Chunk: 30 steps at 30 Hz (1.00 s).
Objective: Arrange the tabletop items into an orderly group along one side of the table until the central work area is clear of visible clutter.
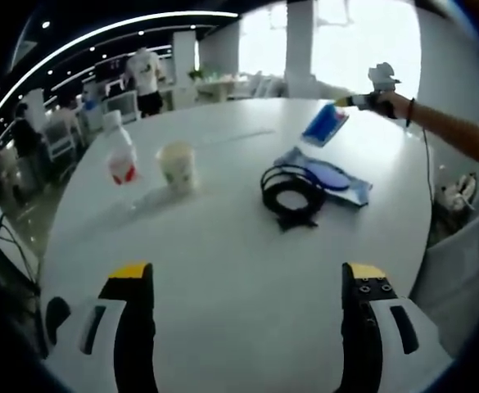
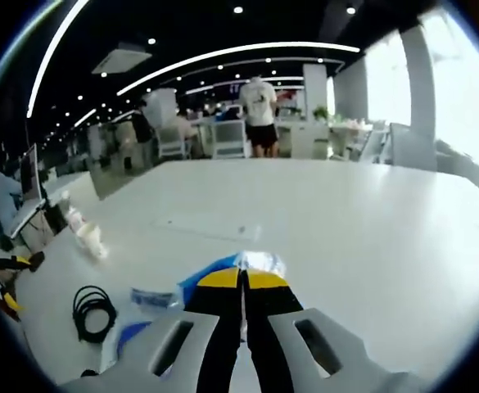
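Right tongs [image 2: 241, 282] clench a blue packet [image 1: 324, 124] above the table [image 1: 223, 246]; left tongs [image 1: 247, 278] gape over bare near edge.

My view: white table [image 1: 223, 246]. Black coiled cable [image 1: 292, 192]. Blue packet [image 1: 325, 124] in my right gripper [image 2: 242, 280], yellow-tipped black jaws. White bottle [image 1: 120, 151], red label. Cream cup [image 1: 177, 166]. Blue pouch [image 1: 333, 178] beside the cable.
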{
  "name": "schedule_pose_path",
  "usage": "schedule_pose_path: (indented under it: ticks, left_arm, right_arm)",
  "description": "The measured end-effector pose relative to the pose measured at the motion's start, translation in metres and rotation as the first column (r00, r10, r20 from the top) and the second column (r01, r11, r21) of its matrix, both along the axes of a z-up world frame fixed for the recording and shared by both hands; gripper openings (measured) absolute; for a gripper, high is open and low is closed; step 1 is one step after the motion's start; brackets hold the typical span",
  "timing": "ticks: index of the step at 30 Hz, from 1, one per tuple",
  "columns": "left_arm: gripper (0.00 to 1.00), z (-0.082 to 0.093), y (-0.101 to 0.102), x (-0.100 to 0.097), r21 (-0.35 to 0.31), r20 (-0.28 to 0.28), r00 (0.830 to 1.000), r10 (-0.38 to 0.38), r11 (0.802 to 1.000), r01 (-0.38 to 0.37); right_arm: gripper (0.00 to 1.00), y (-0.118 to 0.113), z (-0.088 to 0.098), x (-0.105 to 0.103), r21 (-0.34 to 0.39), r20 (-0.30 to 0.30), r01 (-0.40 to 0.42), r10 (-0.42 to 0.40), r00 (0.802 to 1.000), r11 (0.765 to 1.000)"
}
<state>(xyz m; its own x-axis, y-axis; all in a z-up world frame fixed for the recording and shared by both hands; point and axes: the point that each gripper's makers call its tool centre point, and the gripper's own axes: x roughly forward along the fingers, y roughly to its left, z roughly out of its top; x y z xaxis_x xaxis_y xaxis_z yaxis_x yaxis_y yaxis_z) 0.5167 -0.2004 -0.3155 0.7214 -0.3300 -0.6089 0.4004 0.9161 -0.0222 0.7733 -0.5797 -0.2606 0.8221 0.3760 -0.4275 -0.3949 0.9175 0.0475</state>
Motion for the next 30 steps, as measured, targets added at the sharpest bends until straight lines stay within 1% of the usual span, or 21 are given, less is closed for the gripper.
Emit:
schedule_pose_path:
  ticks: [5,8,13,15,18,20,26,30]
  left_arm:
    - [0.91,0.000,0.003,0.000,0.002,0.002,1.000,0.010,1.000,-0.010]
    - [0.90,0.004,0.006,0.002,0.006,0.023,1.000,0.020,1.000,-0.020]
    - [0.90,0.004,0.008,0.001,0.005,0.020,0.999,0.027,1.000,-0.027]
    - [0.90,0.003,0.006,0.001,0.008,0.020,1.000,0.022,1.000,-0.022]
    - [0.90,0.004,0.005,0.001,0.009,0.026,1.000,0.013,1.000,-0.014]
    - [0.90,0.007,0.005,0.002,0.020,0.044,0.999,0.008,1.000,-0.009]
    - [0.89,0.006,0.008,0.002,0.025,0.043,0.999,0.011,1.000,-0.012]
    - [0.88,0.007,0.009,0.002,0.028,0.044,0.999,0.012,1.000,-0.013]
  right_arm:
    - [0.01,-0.009,-0.012,0.003,-0.034,-0.015,0.007,-0.008,1.000,0.999]
    - [0.01,-0.013,-0.018,0.003,-0.050,-0.020,0.010,-0.011,1.000,0.999]
    - [0.01,-0.018,-0.030,0.002,-0.064,-0.036,0.018,-0.021,0.999,0.998]
    - [0.01,-0.022,-0.036,0.004,-0.096,-0.036,0.014,-0.017,0.999,0.995]
    - [0.01,-0.025,-0.044,0.004,-0.108,-0.047,0.011,-0.016,0.999,0.994]
    - [0.01,-0.033,-0.052,0.005,-0.141,-0.053,0.018,-0.026,0.998,0.990]
    - [0.01,-0.044,-0.074,0.002,-0.125,-0.096,0.058,-0.070,0.993,0.990]
    - [0.01,-0.044,-0.085,-0.002,-0.128,-0.115,0.064,-0.079,0.990,0.990]
